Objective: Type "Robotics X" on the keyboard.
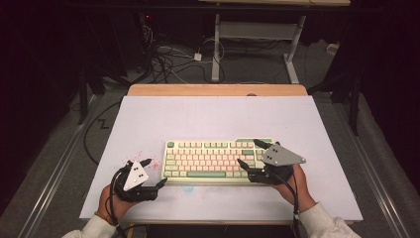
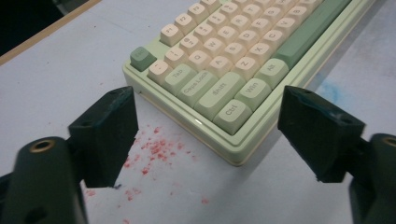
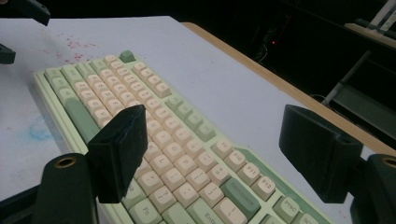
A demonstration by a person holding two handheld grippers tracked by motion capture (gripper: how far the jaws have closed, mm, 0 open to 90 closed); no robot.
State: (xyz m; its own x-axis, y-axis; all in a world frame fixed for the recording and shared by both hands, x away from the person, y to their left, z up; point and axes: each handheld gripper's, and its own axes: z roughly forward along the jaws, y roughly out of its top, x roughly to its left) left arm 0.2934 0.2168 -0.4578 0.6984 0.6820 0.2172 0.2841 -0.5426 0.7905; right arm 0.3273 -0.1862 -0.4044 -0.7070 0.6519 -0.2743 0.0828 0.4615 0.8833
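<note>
Matte white tabletop (image 1: 208, 114) — blocky green-cream keyboard (image 1: 210, 159); both grippers' jaws released, empty.

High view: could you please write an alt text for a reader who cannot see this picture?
A person holds a black two-jaw gripper in each hand at the two ends of a green and cream keyboard on a white table. The open left gripper sits just off the keyboard's left end, near red specks; the open right gripper is over its right end.
</note>
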